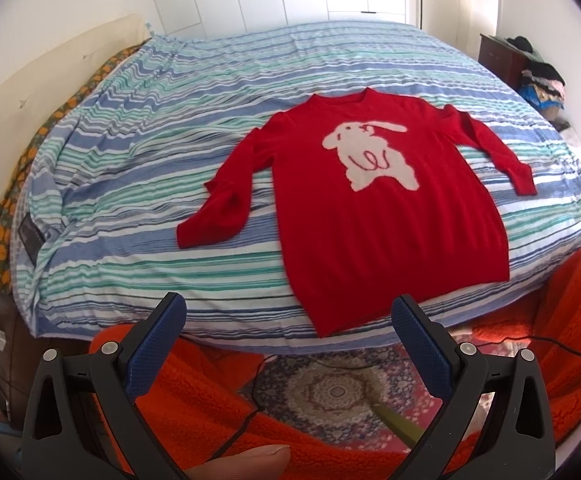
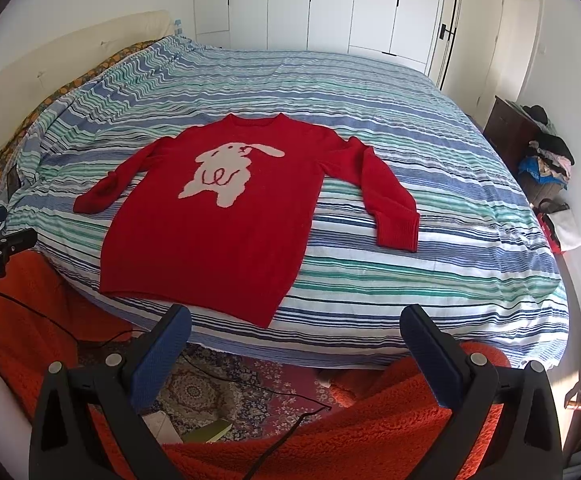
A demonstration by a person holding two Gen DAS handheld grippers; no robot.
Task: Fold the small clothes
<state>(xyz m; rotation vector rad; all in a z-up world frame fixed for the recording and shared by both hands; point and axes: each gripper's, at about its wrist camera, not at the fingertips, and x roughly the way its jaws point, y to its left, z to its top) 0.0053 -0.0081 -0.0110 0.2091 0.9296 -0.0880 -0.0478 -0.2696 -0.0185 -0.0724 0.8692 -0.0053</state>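
One red sweater (image 1: 370, 208) lies flat on one bed (image 1: 150, 128), at 12 o'clock from two grippers, left (image 1: 288, 312) and right (image 2: 295, 322), both released.

red sweater (image 1: 370, 216) | white rabbit motif | flat, unfolded, sleeves spread | on bed

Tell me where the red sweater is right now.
The red sweater lies flat, rabbit side up, on the striped bedspread near the bed's front edge, sleeves spread, ahead of both open grippers.
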